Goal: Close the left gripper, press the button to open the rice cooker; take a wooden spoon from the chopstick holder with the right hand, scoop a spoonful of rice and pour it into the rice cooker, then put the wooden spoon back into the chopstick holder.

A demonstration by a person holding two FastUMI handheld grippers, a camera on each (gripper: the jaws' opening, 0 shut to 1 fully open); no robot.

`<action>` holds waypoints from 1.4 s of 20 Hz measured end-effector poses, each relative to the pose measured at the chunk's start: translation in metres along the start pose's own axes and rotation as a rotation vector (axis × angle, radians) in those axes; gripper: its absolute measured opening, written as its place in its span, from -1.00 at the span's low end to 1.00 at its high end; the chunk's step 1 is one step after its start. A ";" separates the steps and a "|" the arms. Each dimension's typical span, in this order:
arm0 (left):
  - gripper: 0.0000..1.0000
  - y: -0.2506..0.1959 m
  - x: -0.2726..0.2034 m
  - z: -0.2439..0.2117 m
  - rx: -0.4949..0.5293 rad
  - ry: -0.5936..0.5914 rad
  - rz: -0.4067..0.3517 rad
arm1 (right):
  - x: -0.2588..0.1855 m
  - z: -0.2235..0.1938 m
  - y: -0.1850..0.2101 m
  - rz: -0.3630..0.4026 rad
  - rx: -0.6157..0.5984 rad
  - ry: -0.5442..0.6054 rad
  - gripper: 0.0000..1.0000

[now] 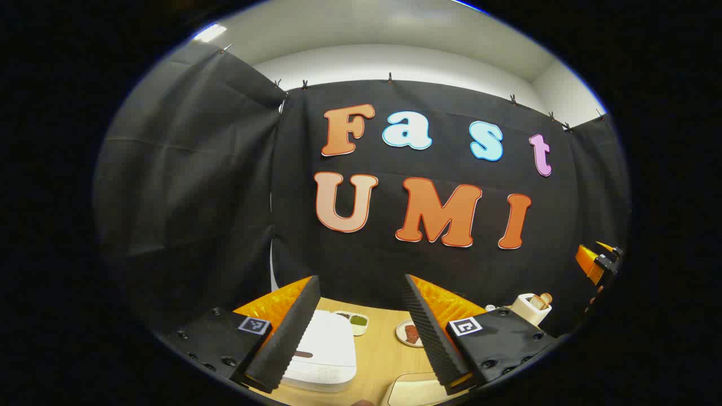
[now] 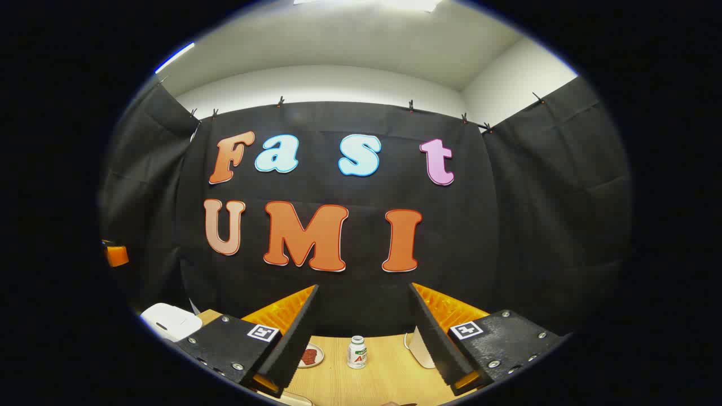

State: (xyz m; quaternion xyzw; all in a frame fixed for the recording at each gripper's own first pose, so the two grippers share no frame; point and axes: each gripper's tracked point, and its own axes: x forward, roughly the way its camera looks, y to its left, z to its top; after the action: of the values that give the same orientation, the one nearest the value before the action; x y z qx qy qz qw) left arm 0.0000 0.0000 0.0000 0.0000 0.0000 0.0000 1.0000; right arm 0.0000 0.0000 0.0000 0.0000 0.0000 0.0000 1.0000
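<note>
In the left gripper view my left gripper (image 1: pixel 361 282) stands open, high above the wooden table (image 1: pixel 383 355), with nothing between its fingers. Below its left finger sits the white rice cooker (image 1: pixel 324 352), lid down, a small dark button (image 1: pixel 303 354) on its front. At the right a cream chopstick holder (image 1: pixel 529 309) holds a wooden spoon (image 1: pixel 544 299). My right gripper (image 1: pixel 598 260) shows at the far right edge. In the right gripper view the right gripper (image 2: pixel 365 290) is open and empty, and the rice cooker (image 2: pixel 169 321) lies at the lower left.
A small tray with green stuff (image 1: pixel 355 321) and a plate with red-brown food (image 1: pixel 410 332) lie behind the cooker. A cream object (image 1: pixel 414 389) sits at the near edge. The right gripper view has the plate (image 2: pixel 310 356), a white bottle (image 2: pixel 356 352) and a white object (image 2: pixel 418 345).
</note>
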 end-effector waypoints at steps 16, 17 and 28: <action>1.00 -0.012 -0.002 0.017 0.055 -0.053 -0.036 | -0.008 0.003 0.009 0.022 -0.006 -0.003 0.89; 1.00 -0.008 -0.004 0.019 0.054 -0.060 -0.033 | -0.009 0.003 0.010 0.025 -0.009 -0.004 0.89; 1.00 0.042 -0.003 0.025 0.108 -0.082 0.044 | -0.013 -0.007 0.007 0.018 -0.023 0.021 0.89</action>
State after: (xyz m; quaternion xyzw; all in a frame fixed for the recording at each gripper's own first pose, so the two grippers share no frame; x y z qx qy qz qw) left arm -0.0032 0.0422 0.0253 0.0539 -0.0410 0.0220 0.9975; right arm -0.0129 0.0068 -0.0068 -0.0115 0.0107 0.0088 0.9998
